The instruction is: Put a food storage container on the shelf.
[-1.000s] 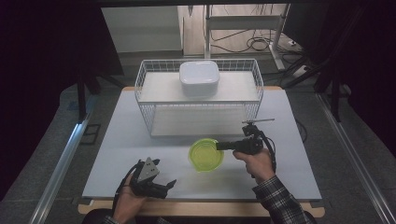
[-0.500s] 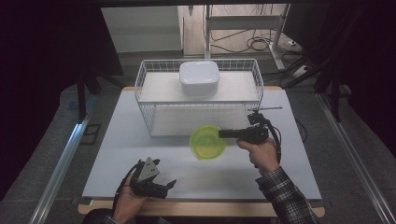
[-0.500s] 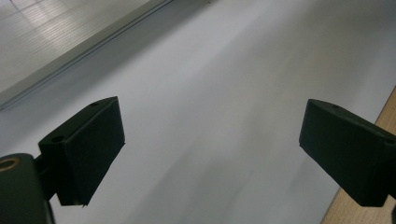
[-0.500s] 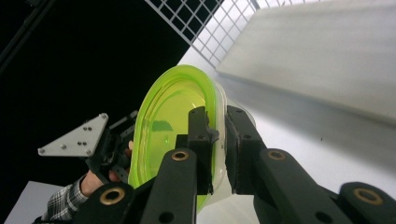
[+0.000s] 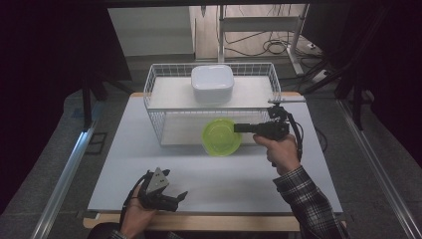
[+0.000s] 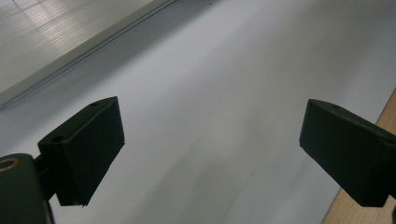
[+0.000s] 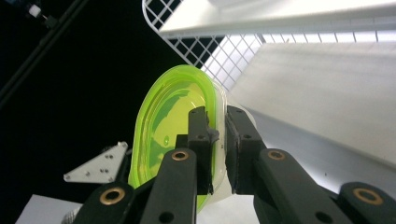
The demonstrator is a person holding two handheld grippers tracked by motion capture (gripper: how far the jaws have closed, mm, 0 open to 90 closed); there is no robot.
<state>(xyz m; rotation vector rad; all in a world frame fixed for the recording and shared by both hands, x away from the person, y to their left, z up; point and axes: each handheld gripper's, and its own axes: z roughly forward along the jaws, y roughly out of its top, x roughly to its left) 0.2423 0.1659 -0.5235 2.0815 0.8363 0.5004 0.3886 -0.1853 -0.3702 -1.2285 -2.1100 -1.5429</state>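
A translucent lime-green plastic bowl [image 5: 221, 137], round and shallow with a thin clear-looking rim, is hanging clear of the white tabletop, near the centre of the high view. It is lying roughly level there, its open side facing up, directly in front of the lower shelf of the white wire rack. Its rim at about three o'clock is being pinched from that side. In the right gripper view the green bowl [image 7: 166, 128] is appearing edge-on, its wall rising steeply toward twelve o'clock, with light glinting on the glossy interior.
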